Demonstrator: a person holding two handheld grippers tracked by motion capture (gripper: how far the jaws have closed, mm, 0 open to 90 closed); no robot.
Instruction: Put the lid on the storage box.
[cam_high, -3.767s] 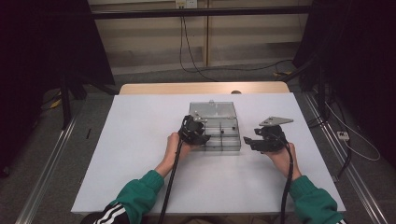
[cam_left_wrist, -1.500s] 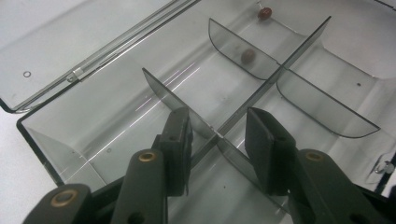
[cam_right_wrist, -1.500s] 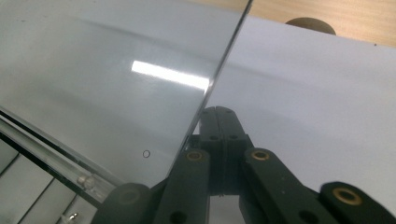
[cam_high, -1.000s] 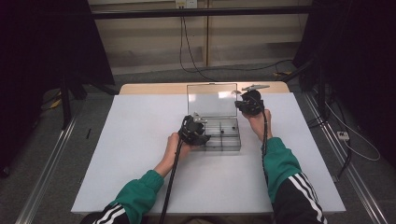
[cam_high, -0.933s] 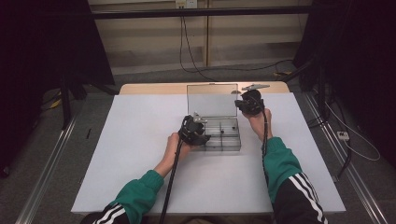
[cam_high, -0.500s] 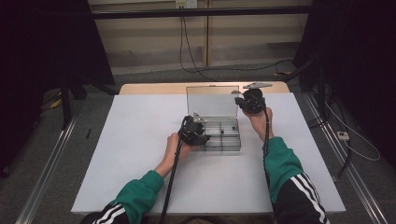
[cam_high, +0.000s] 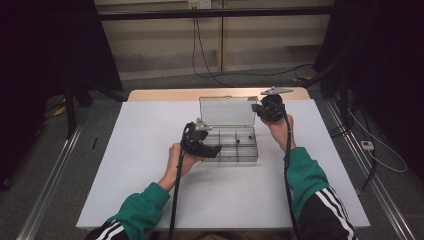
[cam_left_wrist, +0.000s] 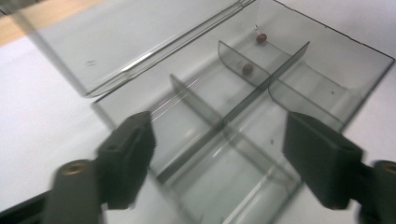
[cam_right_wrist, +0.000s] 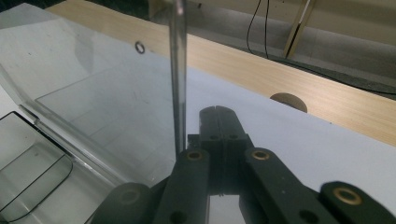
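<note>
Clear plastic compartment box (cam_high: 235, 145), centre frame, shows no readable writing; left gripper (cam_left_wrist: 219, 163) just opened wide over it, nothing between its jaws; right gripper (cam_right_wrist: 219, 135) closed against the transparent upright lid (cam_high: 227, 110).

I note the compartment box (cam_high: 235, 145) near the middle of the surface (cam_high: 150, 195), toward its far side. Its lid (cam_high: 227, 111) stands up from the far edge. Inside, two small beads (cam_left_wrist: 261, 38) lie in neighbouring compartments at the end farthest from my left gripper (cam_high: 202, 145). That gripper sits at the box's left near corner, fingers (cam_left_wrist: 128, 154) spread above the near compartments. My right gripper (cam_high: 267, 110) sits at the lid's right edge, behind the box.
</note>
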